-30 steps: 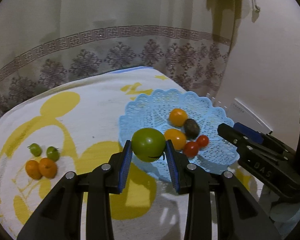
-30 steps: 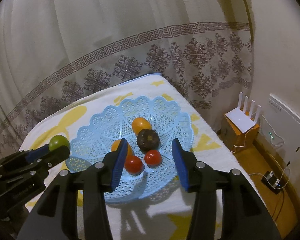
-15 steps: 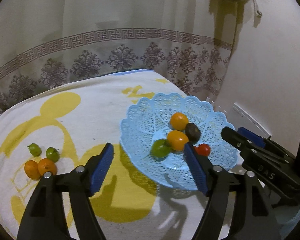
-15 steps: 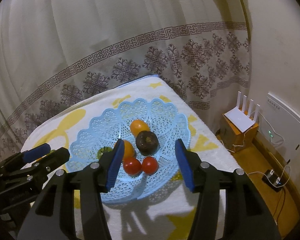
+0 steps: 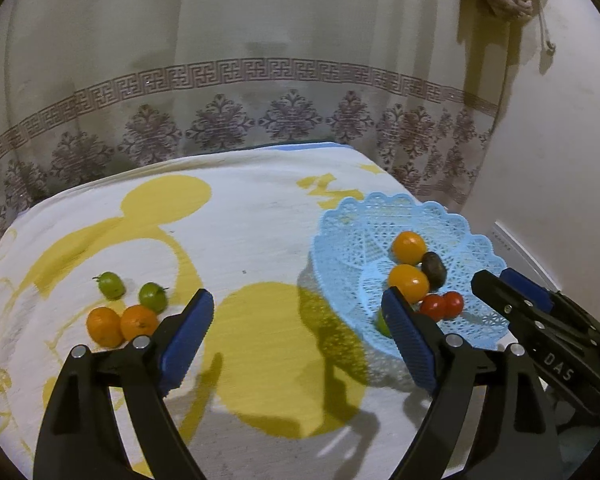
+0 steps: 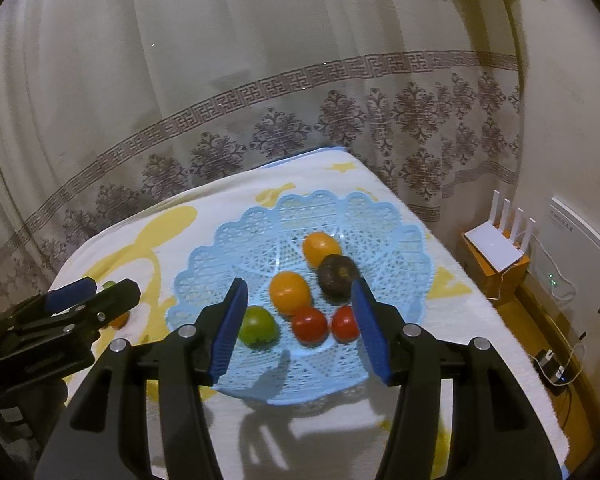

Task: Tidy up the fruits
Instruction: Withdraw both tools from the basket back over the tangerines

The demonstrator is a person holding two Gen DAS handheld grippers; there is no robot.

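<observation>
A light blue lattice basket (image 6: 204,256) (image 5: 340,216) on the white and yellow cloth holds two orange fruits (image 6: 290,293), a dark fruit (image 6: 337,274), two red tomatoes (image 6: 309,324) and a green tomato (image 6: 257,325). My left gripper (image 5: 296,300) hangs over the cloth left of the basket, its jaws opening wide with nothing between them. The green tomato (image 5: 382,326) peeks out behind its right finger. Two small green tomatoes (image 5: 111,285) and two oranges (image 5: 104,326) lie on the cloth at the left. My right gripper (image 6: 299,288) hovers at the basket's near side, jaws opening, touching no fruit.
A patterned curtain (image 5: 260,120) hangs right behind the cloth-covered surface. To the right the surface ends at a drop to the floor, where a white router (image 6: 496,246) sits on an orange box beside cables. The two grippers are close together near the basket.
My left gripper let go of the green tomato, which now lies in the basket, opened wide and drew back to the left. My right gripper widened a little.
</observation>
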